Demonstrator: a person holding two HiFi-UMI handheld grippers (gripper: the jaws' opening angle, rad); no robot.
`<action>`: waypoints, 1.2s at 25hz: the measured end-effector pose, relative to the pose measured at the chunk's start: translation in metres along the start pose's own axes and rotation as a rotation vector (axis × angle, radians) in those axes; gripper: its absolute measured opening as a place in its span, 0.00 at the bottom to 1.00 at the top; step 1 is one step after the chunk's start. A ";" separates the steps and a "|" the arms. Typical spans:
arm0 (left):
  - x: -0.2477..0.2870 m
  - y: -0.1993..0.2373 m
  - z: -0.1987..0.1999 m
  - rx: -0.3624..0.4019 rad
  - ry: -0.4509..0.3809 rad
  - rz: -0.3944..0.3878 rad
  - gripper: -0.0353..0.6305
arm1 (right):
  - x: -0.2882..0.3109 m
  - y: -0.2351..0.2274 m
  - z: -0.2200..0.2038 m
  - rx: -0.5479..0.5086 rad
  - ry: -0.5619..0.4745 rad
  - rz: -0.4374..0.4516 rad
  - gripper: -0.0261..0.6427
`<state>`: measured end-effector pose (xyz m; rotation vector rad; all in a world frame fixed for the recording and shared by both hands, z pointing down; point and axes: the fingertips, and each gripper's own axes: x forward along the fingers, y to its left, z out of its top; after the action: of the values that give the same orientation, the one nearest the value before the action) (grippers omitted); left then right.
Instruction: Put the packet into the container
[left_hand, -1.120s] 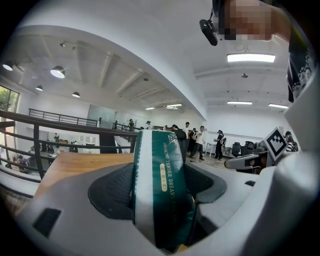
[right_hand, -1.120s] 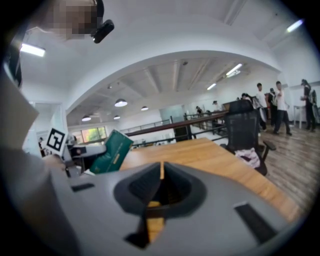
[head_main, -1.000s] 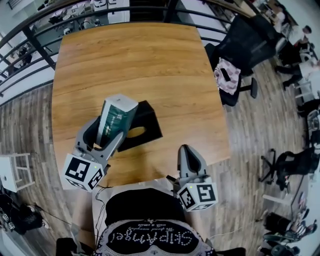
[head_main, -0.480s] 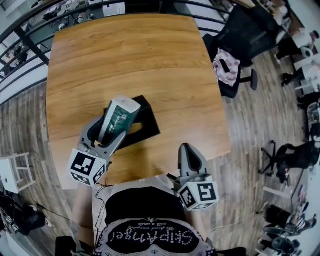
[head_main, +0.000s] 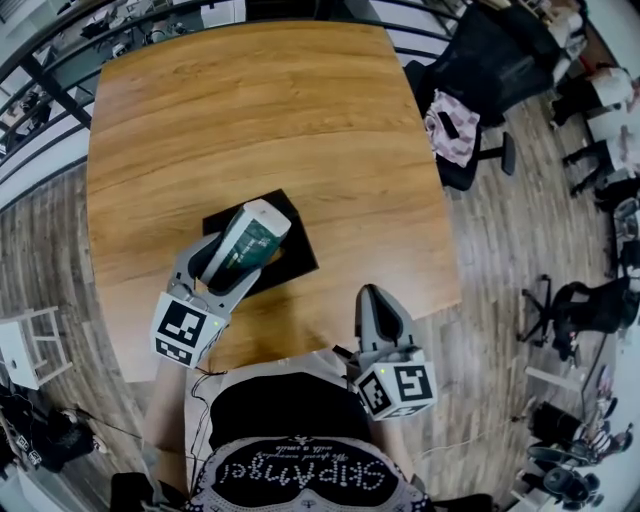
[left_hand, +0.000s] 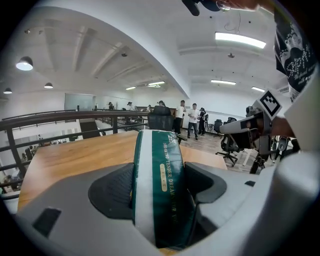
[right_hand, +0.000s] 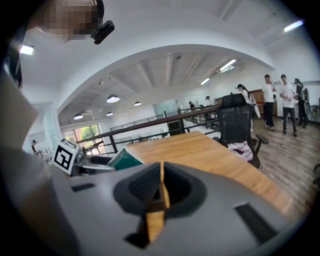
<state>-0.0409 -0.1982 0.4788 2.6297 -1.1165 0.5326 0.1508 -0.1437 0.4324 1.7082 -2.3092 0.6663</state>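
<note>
My left gripper (head_main: 225, 268) is shut on a green and white packet (head_main: 246, 245), holding it tilted over the black container (head_main: 290, 243) on the wooden table (head_main: 270, 120). In the left gripper view the packet (left_hand: 159, 185) stands clamped between both jaws, its upper end pointing away. The right gripper (head_main: 373, 307) hangs near the table's front edge, shut with nothing between its jaws. In the right gripper view its jaws (right_hand: 161, 186) meet in a thin line, and the packet (right_hand: 123, 159) shows at the left.
A black office chair (head_main: 470, 110) with a pink cloth on its seat stands to the right of the table. A metal railing (head_main: 60, 70) runs behind the table's far and left sides. People stand far off in the gripper views.
The left gripper has carried the packet a little right and tipped it lower, more over the black container. The right gripper has stayed put.
</note>
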 end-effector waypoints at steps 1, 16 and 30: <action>0.002 -0.001 -0.002 -0.001 0.006 -0.005 0.56 | 0.000 -0.001 0.000 0.001 0.001 -0.002 0.10; 0.030 -0.018 -0.033 0.084 0.115 -0.083 0.56 | 0.002 -0.008 -0.004 0.012 0.016 -0.019 0.10; 0.042 -0.031 -0.056 0.143 0.243 -0.205 0.56 | 0.003 -0.007 -0.004 0.013 0.016 -0.013 0.10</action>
<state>-0.0044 -0.1848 0.5446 2.6656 -0.7522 0.8879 0.1564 -0.1462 0.4386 1.7158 -2.2853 0.6910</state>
